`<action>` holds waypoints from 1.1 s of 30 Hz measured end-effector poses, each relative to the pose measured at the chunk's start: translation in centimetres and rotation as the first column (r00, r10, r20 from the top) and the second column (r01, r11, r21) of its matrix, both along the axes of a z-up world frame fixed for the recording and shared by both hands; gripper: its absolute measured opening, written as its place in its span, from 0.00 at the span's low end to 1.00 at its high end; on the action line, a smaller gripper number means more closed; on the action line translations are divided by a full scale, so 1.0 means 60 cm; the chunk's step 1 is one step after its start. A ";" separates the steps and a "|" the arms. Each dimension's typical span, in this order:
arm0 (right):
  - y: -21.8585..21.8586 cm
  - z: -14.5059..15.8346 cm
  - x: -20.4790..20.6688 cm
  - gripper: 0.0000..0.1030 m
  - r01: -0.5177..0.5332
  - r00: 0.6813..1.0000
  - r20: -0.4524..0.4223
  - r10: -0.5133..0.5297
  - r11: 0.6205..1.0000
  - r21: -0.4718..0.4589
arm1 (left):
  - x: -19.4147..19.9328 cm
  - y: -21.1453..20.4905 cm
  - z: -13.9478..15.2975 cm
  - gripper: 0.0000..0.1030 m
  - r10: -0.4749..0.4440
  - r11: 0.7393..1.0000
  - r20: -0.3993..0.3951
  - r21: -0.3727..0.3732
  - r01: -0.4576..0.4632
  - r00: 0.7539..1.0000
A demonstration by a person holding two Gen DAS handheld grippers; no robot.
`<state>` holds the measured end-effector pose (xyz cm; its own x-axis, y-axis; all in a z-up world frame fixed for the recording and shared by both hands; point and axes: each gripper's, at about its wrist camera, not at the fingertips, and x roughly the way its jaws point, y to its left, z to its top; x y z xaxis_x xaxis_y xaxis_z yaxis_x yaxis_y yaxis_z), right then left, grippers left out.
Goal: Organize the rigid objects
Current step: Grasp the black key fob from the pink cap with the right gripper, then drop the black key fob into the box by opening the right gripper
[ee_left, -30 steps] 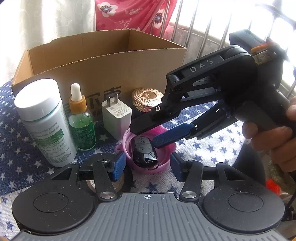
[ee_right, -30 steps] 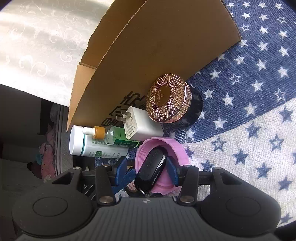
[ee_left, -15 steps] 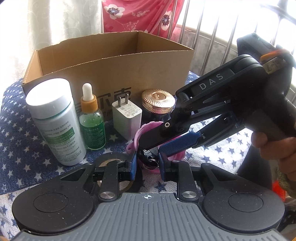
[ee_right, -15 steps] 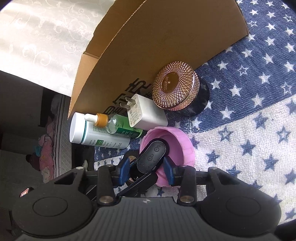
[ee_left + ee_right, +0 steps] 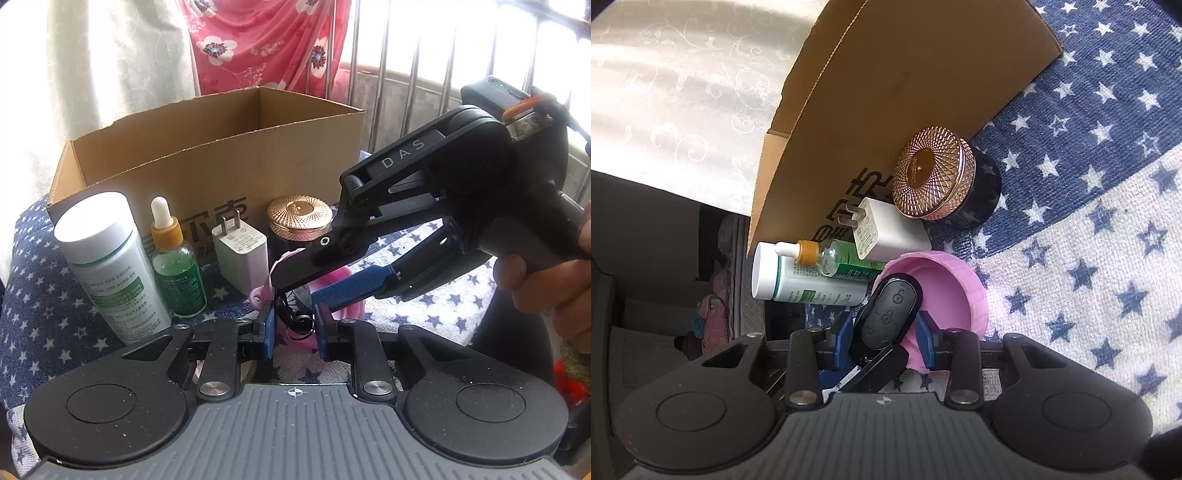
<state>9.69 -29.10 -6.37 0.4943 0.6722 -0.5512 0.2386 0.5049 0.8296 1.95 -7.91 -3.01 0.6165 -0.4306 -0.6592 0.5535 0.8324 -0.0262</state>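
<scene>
Key fob (image 5: 888, 319), black with round buttons, sits half inside a pink cap-like dish (image 5: 951, 295) lying open side up on the star-printed cloth (image 5: 1108, 258), and both tools have converged on it. The right gripper (image 5: 884, 334) straddles the fob's body; its jaws are closing, and the blue pads look to be at the fob's sides, though the fisheye angle leaves me unsure they press yet. The left gripper (image 5: 293, 326) has drawn in narrow around the fob's lower end, where the key ring (image 5: 301, 325) hangs, probably to steady or lift that end so the fob tips out of the dish instead of dragging it along.

Behind them a white bottle (image 5: 110, 266), a green dropper bottle (image 5: 177, 273), a white charger plug (image 5: 242, 254) and a jar with a rose-gold lid (image 5: 299, 218) stand in a row against the front wall of an open cardboard box (image 5: 221, 155). That line-up reads as a queue of items waiting for the box, which is likely where the fob goes once it is clear of the dish.
</scene>
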 end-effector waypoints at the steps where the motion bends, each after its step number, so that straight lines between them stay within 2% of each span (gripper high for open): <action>1: -0.002 0.000 -0.003 0.38 0.004 1.000 0.003 -0.004 1.000 0.006 | -0.004 0.000 0.002 0.20 -0.002 1.000 0.006 0.002 0.002 1.000; 6: -0.007 0.010 -0.019 0.37 0.017 0.999 0.039 -0.019 0.999 0.030 | -0.019 -0.007 0.009 0.19 -0.019 1.000 0.051 0.011 0.019 0.998; 12: -0.009 -0.003 -0.026 0.36 0.036 0.999 0.028 -0.038 0.998 0.055 | -0.012 -0.025 0.008 0.18 -0.017 1.000 0.041 0.026 0.016 0.999; 15: -0.007 0.014 -0.037 0.36 0.038 0.998 0.057 -0.041 0.998 0.053 | -0.019 -0.023 0.025 0.18 -0.023 1.000 0.058 0.004 0.022 0.998; 21: 0.014 0.128 -0.032 0.36 0.021 0.972 0.233 -0.012 0.999 -0.038 | -0.021 -0.014 0.107 0.18 0.008 0.999 0.180 -0.034 -0.002 0.984; 25: 0.033 0.208 0.029 0.36 -0.013 0.941 0.335 0.050 0.994 -0.113 | 0.024 -0.007 0.159 0.18 0.050 0.998 0.232 -0.044 -0.041 0.971; 27: 0.040 0.226 0.074 0.36 -0.032 0.940 0.334 0.074 0.991 -0.130 | 0.067 0.003 0.171 0.18 0.070 0.997 0.215 -0.047 -0.062 0.974; 29: 0.046 0.232 0.121 0.36 -0.054 0.946 0.310 0.098 0.988 -0.146 | 0.120 0.014 0.176 0.18 0.088 0.996 0.162 -0.047 -0.082 0.983; 32: 0.055 0.211 0.211 0.33 -0.120 0.967 0.208 0.144 0.985 -0.123 | 0.199 0.030 0.170 0.16 0.123 0.992 0.081 -0.016 -0.122 0.989; 33: 0.058 0.204 0.235 0.33 -0.126 0.972 0.183 0.148 0.984 -0.122 | 0.233 0.036 0.163 0.16 0.134 0.991 0.033 0.003 -0.135 0.990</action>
